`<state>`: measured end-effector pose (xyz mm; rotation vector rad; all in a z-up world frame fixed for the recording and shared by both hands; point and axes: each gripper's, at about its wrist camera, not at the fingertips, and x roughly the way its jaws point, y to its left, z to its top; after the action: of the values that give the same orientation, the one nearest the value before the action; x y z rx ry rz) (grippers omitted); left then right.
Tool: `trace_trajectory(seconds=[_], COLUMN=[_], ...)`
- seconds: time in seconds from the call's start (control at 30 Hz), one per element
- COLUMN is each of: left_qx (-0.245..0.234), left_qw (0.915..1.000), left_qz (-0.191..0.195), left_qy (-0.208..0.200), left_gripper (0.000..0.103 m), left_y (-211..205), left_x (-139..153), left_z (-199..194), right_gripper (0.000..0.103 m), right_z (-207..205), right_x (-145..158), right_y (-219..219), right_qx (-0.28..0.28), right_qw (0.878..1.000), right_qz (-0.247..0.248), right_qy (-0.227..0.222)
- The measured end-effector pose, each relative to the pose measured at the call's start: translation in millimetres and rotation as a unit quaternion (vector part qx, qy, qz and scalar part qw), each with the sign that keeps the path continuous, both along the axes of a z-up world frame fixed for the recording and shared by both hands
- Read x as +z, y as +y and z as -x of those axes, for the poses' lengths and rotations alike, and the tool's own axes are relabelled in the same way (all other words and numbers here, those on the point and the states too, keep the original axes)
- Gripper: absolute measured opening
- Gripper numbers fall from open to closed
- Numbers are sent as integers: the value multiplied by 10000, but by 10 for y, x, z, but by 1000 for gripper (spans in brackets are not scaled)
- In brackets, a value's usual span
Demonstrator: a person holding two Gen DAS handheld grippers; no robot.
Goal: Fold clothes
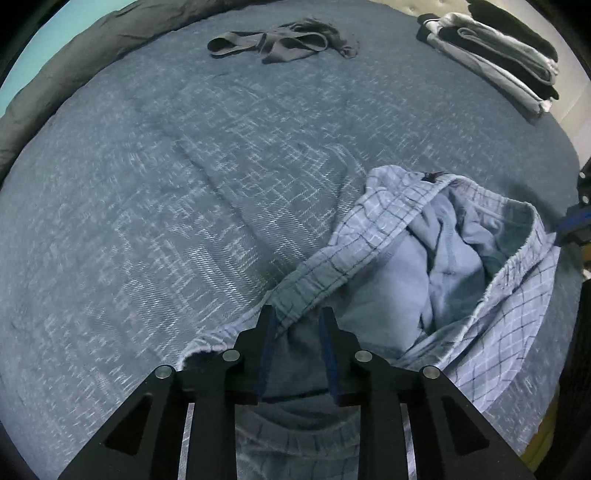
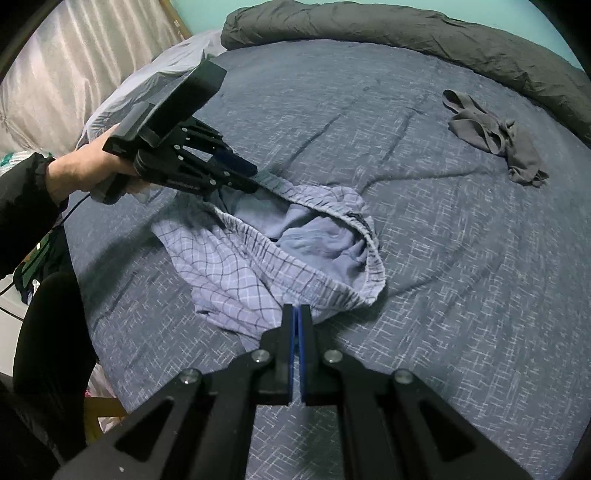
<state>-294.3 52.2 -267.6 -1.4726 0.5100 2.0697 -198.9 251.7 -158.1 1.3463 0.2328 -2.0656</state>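
Right gripper (image 2: 296,314): jaws closed, blue pads pressed together at the near edge of the pale blue checked cotton boxer shorts (image 2: 258,266). Whether a hem lies pinched between the pads cannot be told from the right wrist view.
Left gripper (image 1: 297,317): jaws partly open, straddling the elasticated waistband (image 1: 332,266); the band passes between the pads, which do not press on it. Judged purpose: taking a hold on the waistband so the garment can be spread flat.
Boxer shorts, position: crumpled on the blue-grey woven bed cover (image 1: 184,221), waist opening gaping upward and plain lining exposed. Not yet folded.
Holding hand (image 2: 85,166): grips the left tool's handle, black sleeve behind it.
Dark grey crumpled undergarment (image 1: 280,42): well apart, farther up the bed; judged to be waiting its turn.
Stack of folded black, grey and white clothes (image 1: 495,55): far corner; judged finished work, kept clear of the folding area.
Dark grey rolled duvet (image 2: 406,33): along the far edge.
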Motion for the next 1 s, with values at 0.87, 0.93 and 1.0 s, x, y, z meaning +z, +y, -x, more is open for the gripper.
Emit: trace_trajectory(seconds=[0.87,0.93,1.0], left_qx=[59,-9,-56], left_qw=[9988,9988,9987], left_qz=[203,256,307], left_qy=[439,409,399], left_gripper=[6,16,23], left_y=[-75,-15,26], left_x=[311,220,146], left_z=[-221,-199,-179], right_gripper=[1,1,1], right_z=[-177,-179,-162], right_x=[260,260,251], right_y=[221,249,276], right_qx=[-307,-328,-337], right_qw=[9992,9991,9991], right_qz=[87,104,114], right_qy=[237,234,226])
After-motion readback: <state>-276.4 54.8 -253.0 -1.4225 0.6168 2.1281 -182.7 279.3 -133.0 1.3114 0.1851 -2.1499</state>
